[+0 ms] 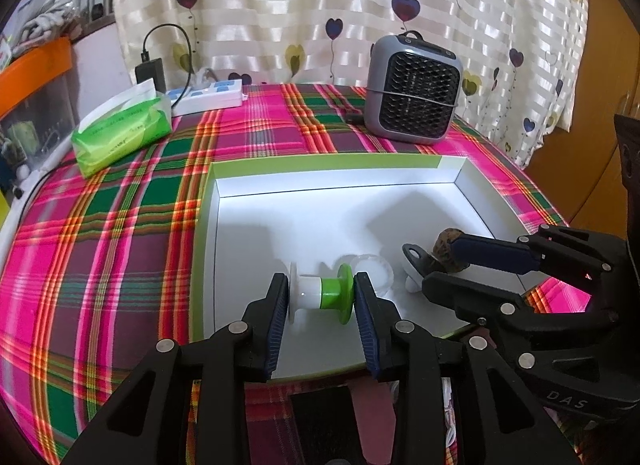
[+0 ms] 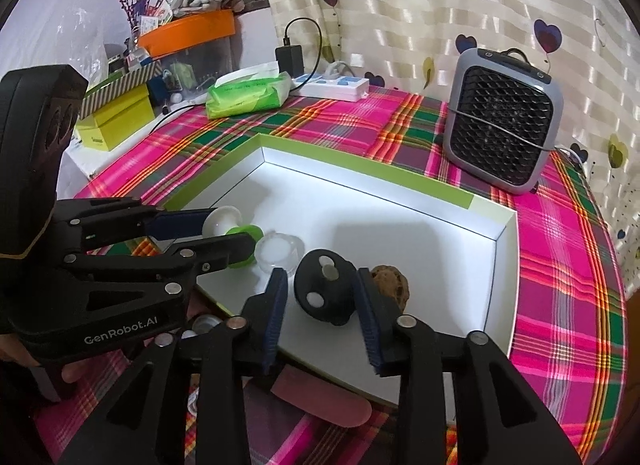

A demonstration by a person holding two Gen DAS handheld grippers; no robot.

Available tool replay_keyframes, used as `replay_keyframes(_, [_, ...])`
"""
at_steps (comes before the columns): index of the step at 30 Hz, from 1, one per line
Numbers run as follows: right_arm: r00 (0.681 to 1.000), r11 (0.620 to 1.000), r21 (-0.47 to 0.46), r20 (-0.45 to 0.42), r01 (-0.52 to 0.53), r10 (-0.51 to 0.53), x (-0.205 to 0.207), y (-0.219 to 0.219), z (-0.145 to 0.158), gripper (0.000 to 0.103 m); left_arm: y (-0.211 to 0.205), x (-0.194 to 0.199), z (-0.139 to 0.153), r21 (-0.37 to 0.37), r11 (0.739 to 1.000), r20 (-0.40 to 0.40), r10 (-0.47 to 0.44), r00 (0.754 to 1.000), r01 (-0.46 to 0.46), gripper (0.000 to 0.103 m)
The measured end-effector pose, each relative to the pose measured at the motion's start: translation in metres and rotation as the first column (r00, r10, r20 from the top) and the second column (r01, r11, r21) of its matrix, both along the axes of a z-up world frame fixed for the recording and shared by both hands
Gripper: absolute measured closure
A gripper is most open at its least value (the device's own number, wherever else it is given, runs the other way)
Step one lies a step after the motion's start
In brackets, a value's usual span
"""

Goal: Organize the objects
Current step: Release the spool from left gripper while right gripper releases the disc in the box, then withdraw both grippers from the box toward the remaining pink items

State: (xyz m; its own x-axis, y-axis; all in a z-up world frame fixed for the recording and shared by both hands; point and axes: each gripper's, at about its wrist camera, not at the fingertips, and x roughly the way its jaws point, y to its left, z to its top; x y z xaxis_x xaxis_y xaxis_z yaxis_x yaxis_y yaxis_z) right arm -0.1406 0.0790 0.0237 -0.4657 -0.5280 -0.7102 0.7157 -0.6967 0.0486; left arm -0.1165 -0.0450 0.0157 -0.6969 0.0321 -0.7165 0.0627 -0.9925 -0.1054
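Spool (image 1: 322, 294) is lying near the tray's (image 1: 336, 163) front edge; we are bracketing its rigid, light flanges with released left tongs (image 1: 321, 297); right tongs (image 2: 322, 294) are straddling the black knob (image 2: 325, 292), released.

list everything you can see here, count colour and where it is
box lid: 1, white inside, green rim, middle of the table
spool: 1, white and green, in the lid, between the left pads
clear dish: 1, translucent white, in the lid beside the spool
round black part: 1, black with white dots, in the lid, between the right pads
walnut: 1, brown, in the lid, right of the black part
fan: 1, grey, back right
tissue pack: 1, green, back left
power strip: 1, white and blue, by the curtain
tablecloth: 1, pink and green plaid
left gripper: 1, black, blue pads
right gripper: 1, black, blue pads
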Motion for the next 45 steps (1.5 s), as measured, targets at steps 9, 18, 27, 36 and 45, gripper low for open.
replay_keyframes(9, [1.0,1.0,-0.017,-0.014,0.005,-0.005,0.005,0.005,0.005,0.066,-0.001,0.005,0.002,0.011,1.0,-0.018,0.006,1.0,-0.005,0.068])
replay_keyframes(18, [0.999,0.999,-0.046,-0.02,0.024,-0.025,0.013,0.014,0.011,0.066,0.002,0.019,0.014,0.02,1.0,-0.053,0.008,0.999,-0.007,0.068])
replay_keyframes(27, [0.999,0.997,-0.076,-0.028,0.032,-0.034,0.027,0.024,0.017,0.066,0.01,0.039,0.023,0.022,1.0,-0.08,-0.013,0.997,0.015,0.068])
replay_keyframes(36, [0.999,0.995,-0.091,-0.032,0.035,-0.038,0.043,0.032,0.019,0.066,0.015,0.053,0.023,0.02,1.0,-0.081,-0.018,0.997,0.019,0.068])
replay_keyframes(45, [0.999,0.994,-0.103,-0.021,0.036,-0.038,0.055,0.039,0.019,0.066,0.023,0.069,0.021,0.008,0.999,-0.07,-0.033,0.997,0.033,0.068])
